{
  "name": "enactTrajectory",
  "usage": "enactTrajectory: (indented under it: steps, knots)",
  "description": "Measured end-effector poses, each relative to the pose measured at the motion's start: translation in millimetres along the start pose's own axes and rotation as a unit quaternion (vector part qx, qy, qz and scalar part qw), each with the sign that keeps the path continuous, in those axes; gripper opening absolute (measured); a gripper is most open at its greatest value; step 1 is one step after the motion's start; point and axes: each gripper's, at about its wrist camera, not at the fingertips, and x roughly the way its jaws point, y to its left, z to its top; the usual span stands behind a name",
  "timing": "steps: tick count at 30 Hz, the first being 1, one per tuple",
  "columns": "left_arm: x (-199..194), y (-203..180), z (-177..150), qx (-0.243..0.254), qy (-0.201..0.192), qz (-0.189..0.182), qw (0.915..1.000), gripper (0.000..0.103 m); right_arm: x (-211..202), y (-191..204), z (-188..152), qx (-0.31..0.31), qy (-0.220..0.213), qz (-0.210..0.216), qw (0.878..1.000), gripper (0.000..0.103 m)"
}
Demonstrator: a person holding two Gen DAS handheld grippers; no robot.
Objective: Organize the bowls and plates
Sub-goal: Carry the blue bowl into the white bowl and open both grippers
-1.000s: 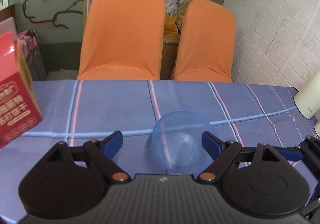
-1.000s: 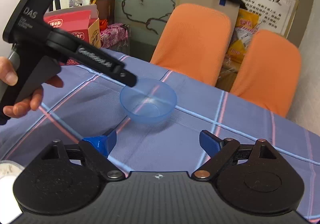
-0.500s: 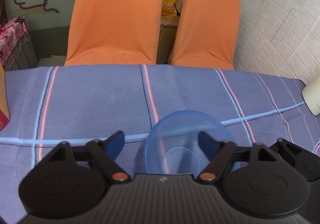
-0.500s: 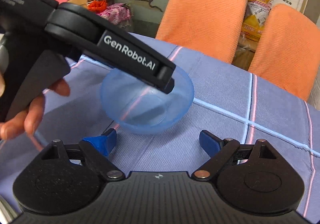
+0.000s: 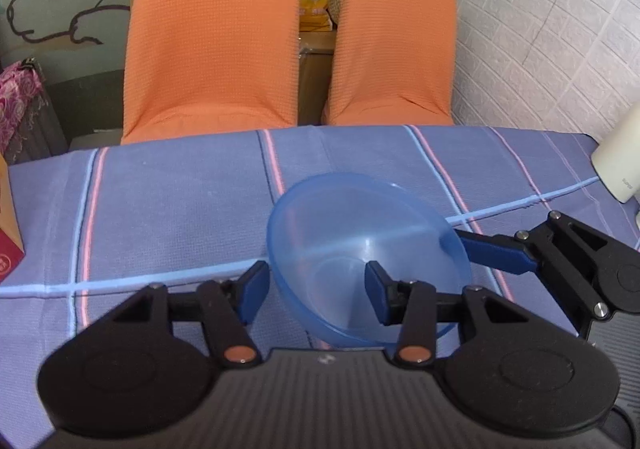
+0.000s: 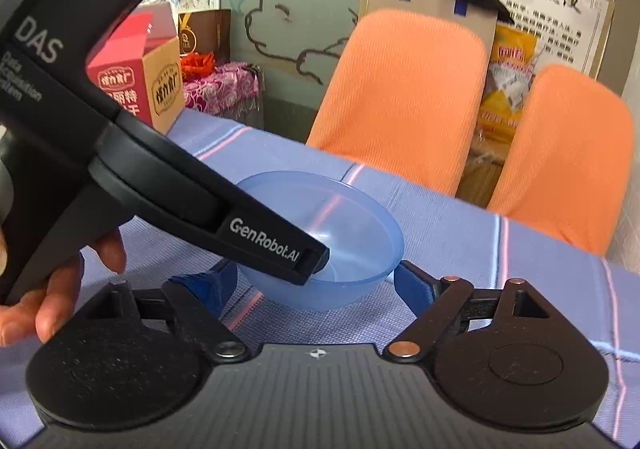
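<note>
A translucent blue bowl [image 5: 360, 225] [image 6: 352, 217] stands on the striped blue tablecloth [image 5: 168, 217]. My left gripper [image 5: 316, 291] straddles the bowl's near left wall. One of its fingers [image 5: 376, 291] is inside the bowl and the other is just outside the rim, with a gap still left. Its jaws are closing. In the right wrist view its inner fingertip [image 6: 316, 259] dips into the bowl. My right gripper [image 6: 314, 281] has a finger on either side of the bowl's near part, and its jaws are also closing. One of its fingers [image 5: 492, 251] reaches the bowl's right rim.
Two orange chairs [image 5: 212, 33] [image 5: 396, 45] stand behind the table's far edge. A red carton [image 6: 132, 89] sits at the table's left end, and a white appliance [image 5: 618, 161] at the right end. A person's hand [image 6: 60, 289] holds the left gripper's handle.
Both grippers have come down and closer to the bowl, and their jaws have narrowed. The left gripper's right finger now sits inside the bowl. The right gripper has come into the left wrist view.
</note>
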Motion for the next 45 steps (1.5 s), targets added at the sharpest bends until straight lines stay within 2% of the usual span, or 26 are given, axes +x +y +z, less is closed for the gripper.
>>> enactTrajectory:
  steps: [5,9,12,16,19,24,29,37,40,42,45]
  knots:
    - [-15.3,-9.7,-12.5,0.007,-0.01,-0.009,0.9999,0.045,-16.6,0.5,-0.7,-0.006,-0.01,0.004,1.0,0.072]
    - [-44.0,-29.6,-29.0,0.019,-0.025,-0.023,0.9992,0.045,-41.5,3.8,-2.6,-0.029,-0.022,0.001,0.999,0.072]
    - [-72.7,-57.1,-45.7,0.028,-0.032,-0.03,0.9986,0.046,-71.4,8.5,-7.2,-0.052,-0.031,-0.006,0.998,0.072]
    - [-104.0,-100.1,-68.5,0.038,-0.028,-0.059,0.9971,0.045,-129.1,14.5,-26.9,-0.064,-0.039,-0.02,0.997,0.072]
    - [-115.2,-134.2,-88.3,0.047,-0.014,-0.083,0.9954,0.045,-170.8,15.4,-48.7,-0.055,-0.041,-0.035,0.997,0.072]
    - [-122.2,-191.3,-126.5,0.08,-0.002,-0.109,0.9908,0.046,-224.4,11.6,-83.2,-0.023,-0.019,-0.051,0.998,0.075]
    - [-115.9,-230.7,-156.4,0.106,0.014,-0.116,0.9875,0.046,-244.3,2.0,-112.4,0.016,-0.008,-0.069,0.997,0.076]
    - [-97.8,-251.5,-169.1,0.133,0.035,-0.089,0.9866,0.046,-236.8,-19.7,-140.3,0.069,-0.001,-0.047,0.996,0.075]
    - [-99.1,-248.4,-171.7,0.135,0.037,-0.089,0.9862,0.059,-232.3,-23.5,-145.6,0.075,0.007,-0.039,0.996,0.074]
    - [-100.4,-248.5,-171.3,0.133,0.033,-0.086,0.9868,0.073,-234.3,-25.8,-151.7,0.078,0.007,-0.034,0.996,0.075]
    - [-108.5,-246.5,-167.6,0.127,0.018,-0.079,0.9886,0.074,-238.1,-28.9,-158.6,0.093,0.01,-0.033,0.995,0.075]
